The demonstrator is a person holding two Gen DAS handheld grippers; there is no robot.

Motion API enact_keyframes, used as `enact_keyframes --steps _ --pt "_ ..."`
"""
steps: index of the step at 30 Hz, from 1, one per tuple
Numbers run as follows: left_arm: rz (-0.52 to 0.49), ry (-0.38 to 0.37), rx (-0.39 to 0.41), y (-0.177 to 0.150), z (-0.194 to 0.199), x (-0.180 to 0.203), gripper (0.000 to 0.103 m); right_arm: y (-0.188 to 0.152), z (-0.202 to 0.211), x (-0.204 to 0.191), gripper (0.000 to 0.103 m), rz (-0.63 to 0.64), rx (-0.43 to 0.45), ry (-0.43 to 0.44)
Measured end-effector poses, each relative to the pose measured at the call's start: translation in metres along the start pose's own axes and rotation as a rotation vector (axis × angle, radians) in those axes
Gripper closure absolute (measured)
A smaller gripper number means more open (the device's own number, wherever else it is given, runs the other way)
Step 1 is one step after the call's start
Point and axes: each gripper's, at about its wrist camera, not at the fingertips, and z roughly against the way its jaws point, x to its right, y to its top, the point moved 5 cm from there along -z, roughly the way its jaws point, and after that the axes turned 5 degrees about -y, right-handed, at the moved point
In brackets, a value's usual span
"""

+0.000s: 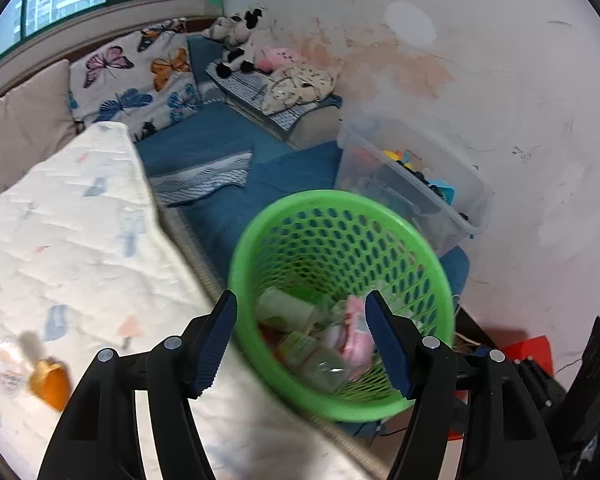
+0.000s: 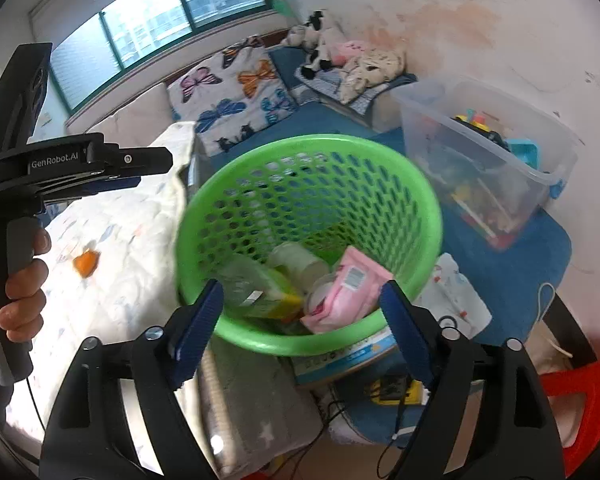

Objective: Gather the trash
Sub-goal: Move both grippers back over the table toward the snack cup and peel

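Observation:
A green mesh basket (image 1: 384, 210) stands beside the bed and holds several pieces of trash, among them a pink packet (image 1: 358, 334) and clear plastic bottles. It also shows in the right wrist view (image 2: 380, 152) with the pink packet (image 2: 348, 292) and a yellow-green wrapper (image 2: 268, 292) inside. My left gripper (image 1: 302, 344) is open and empty, just in front of the basket. My right gripper (image 2: 302, 328) is open and empty above the basket's near rim. An orange wrapper (image 1: 52, 384) and a clear wrapper (image 1: 8, 360) lie on the white quilt; the orange one shows in the right wrist view (image 2: 86, 262).
A white quilt (image 1: 72, 248) covers the bed at left. A clear plastic bin of toys (image 1: 412, 184) stands by the wall behind the basket. Butterfly pillow (image 1: 136, 80) and plush toys (image 1: 240, 40) lie at the back. A red object (image 2: 576, 384) and cables lie at lower right.

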Motion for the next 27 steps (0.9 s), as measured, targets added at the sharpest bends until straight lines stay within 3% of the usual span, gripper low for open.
enact_keyframes --steps 10,12,16,22,27 --pt "0.07 0.174 0.014 -0.029 0.049 -0.083 0.037 -0.011 -0.001 -0.057 0.019 0.069 -0.021 0.087" --pt "0.079 0.228 0.017 -0.034 0.056 -0.101 0.031 -0.012 -0.001 -0.068 0.019 0.081 -0.024 0.103" --pt "0.11 0.345 0.032 -0.039 0.069 -0.143 0.027 -0.012 -0.003 -0.09 0.019 0.102 -0.027 0.131" --pt "0.194 0.451 0.007 -0.046 0.072 -0.202 0.017 -0.013 -0.006 -0.117 0.019 0.126 -0.038 0.173" --pt "0.305 0.433 -0.044 -0.061 0.061 -0.242 0.016 -0.012 -0.011 -0.139 0.018 0.156 -0.052 0.193"
